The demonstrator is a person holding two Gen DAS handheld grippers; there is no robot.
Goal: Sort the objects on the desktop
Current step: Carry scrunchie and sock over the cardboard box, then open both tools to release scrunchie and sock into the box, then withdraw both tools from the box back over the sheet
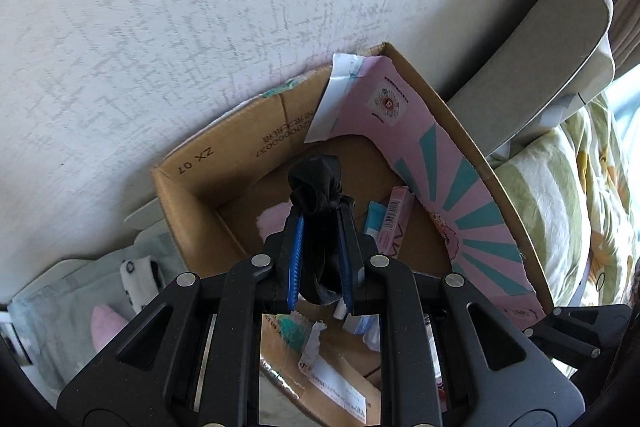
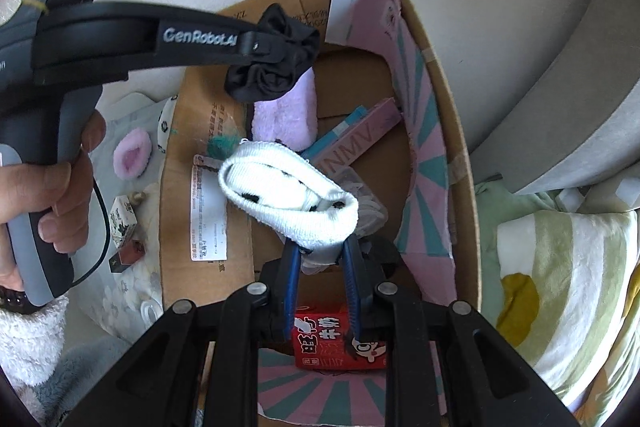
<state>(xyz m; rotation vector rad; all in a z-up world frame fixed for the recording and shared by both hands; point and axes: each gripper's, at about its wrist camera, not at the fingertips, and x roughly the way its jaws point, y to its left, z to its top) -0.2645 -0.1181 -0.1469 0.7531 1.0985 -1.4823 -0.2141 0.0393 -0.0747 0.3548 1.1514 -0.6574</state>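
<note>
Cardboard box (image 2: 460, 163) beneath black sock (image 1: 318, 195) and white sock (image 2: 288, 195), both gripped.

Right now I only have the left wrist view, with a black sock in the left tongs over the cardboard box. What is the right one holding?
Observer: The right tongs are shut on a white sock with black spots, over the same cardboard box.
Operator: Anything in the box near it?
Observer: A red drink carton lies at the box's near end.
Operator: And by my black sock?
Observer: A fluffy lilac sock lies beneath the black sock.
</note>
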